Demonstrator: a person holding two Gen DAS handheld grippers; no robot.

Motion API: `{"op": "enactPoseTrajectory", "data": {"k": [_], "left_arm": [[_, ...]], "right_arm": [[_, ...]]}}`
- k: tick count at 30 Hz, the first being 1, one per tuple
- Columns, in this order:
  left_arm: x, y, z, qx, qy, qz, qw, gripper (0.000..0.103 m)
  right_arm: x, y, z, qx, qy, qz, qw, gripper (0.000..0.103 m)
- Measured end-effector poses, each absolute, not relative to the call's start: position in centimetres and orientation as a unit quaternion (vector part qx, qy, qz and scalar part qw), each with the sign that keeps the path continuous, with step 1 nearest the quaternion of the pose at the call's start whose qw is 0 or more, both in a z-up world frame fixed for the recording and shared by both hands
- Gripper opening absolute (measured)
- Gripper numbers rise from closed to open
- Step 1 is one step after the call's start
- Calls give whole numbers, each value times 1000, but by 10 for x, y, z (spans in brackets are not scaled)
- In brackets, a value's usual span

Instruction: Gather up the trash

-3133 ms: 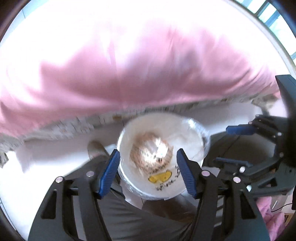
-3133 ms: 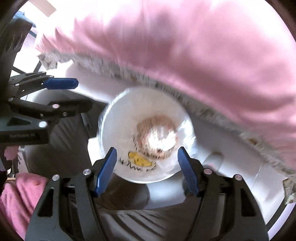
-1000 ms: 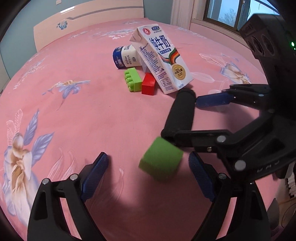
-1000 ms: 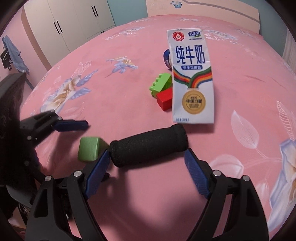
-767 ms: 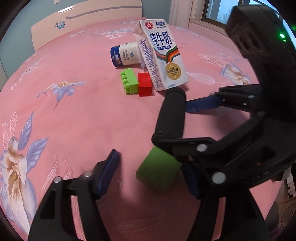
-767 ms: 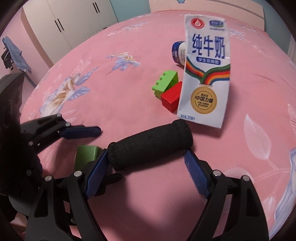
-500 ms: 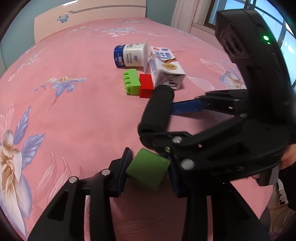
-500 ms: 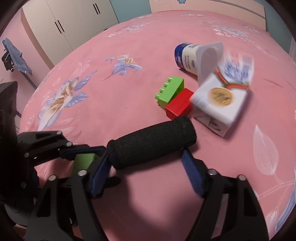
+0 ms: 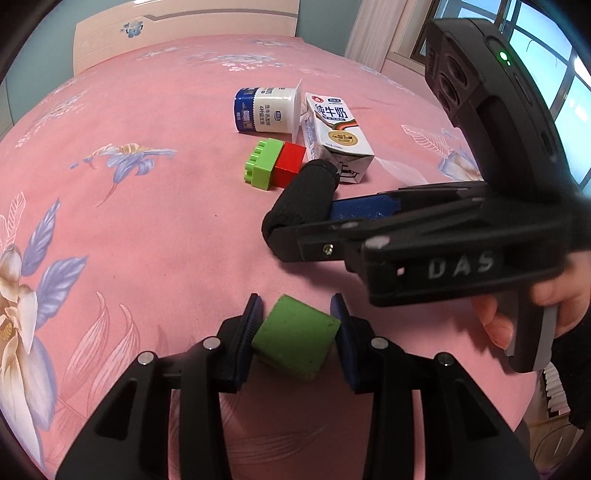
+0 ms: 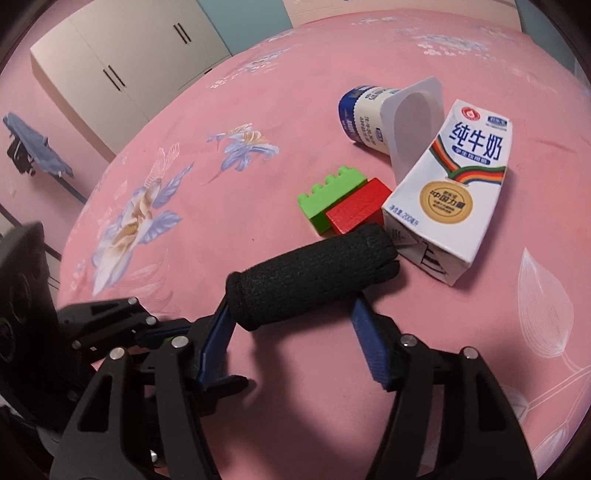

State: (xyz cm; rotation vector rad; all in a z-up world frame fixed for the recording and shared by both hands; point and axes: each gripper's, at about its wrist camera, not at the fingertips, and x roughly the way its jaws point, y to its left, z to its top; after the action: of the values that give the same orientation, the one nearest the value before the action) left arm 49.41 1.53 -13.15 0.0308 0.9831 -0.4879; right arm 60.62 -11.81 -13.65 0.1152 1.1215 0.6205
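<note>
My left gripper (image 9: pixel 295 332) is shut on a green cube (image 9: pixel 297 339) low on the pink bed. My right gripper (image 10: pixel 291 332) is closing on a black foam cylinder (image 10: pixel 314 275); its left pad touches the cylinder's end, the right pad lies under it. That cylinder (image 9: pixel 301 199) and the right gripper's body (image 9: pixel 443 243) also show in the left wrist view. A white milk carton (image 10: pixel 448 208) lies tipped over beside an empty yogurt cup (image 10: pixel 373 114) lying on its side. The carton (image 9: pixel 334 134) and cup (image 9: pixel 266 109) lie beyond the cylinder.
A green toy brick (image 10: pixel 328 195) and a red brick (image 10: pixel 360 210) lie joined between the cylinder and the cup. The pink flowered bedspread (image 9: pixel 129 221) spreads all around. A headboard (image 9: pixel 184 33) stands at the far end; wardrobes (image 10: pixel 122 62) are off to the left.
My left gripper has shut on the green cube. The milk carton has fallen from upright onto its side. My right gripper's jaws have narrowed around the black cylinder.
</note>
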Motion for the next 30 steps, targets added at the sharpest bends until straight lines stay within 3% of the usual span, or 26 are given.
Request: {"op": "enactPoseTrajectory", "data": {"k": [4,12,14,15,16,30], "left_arm": [[495,15,-133,15,466,-231,854,41],[493,17,-134,11,463,-231,856,41],[493,18,-134,8,463,-230,856,41],[493,18,-134,7,463,-229,856,41],[493,19,-134,5,464,-228,856,41],[466,30,-93,15,457,-186,870,41]], "right_arm": [[607,-114,-134,73,531,286,795,75],[627,-109,-138,139,544,215,799,75],[630,-103,-139,121,543,199,807,64],[631,-100,-139,110,541,197,810,50],[632,-99,-140,107,541,200,810,46],[570,-115,-83,10,501,228,835,45]]}}
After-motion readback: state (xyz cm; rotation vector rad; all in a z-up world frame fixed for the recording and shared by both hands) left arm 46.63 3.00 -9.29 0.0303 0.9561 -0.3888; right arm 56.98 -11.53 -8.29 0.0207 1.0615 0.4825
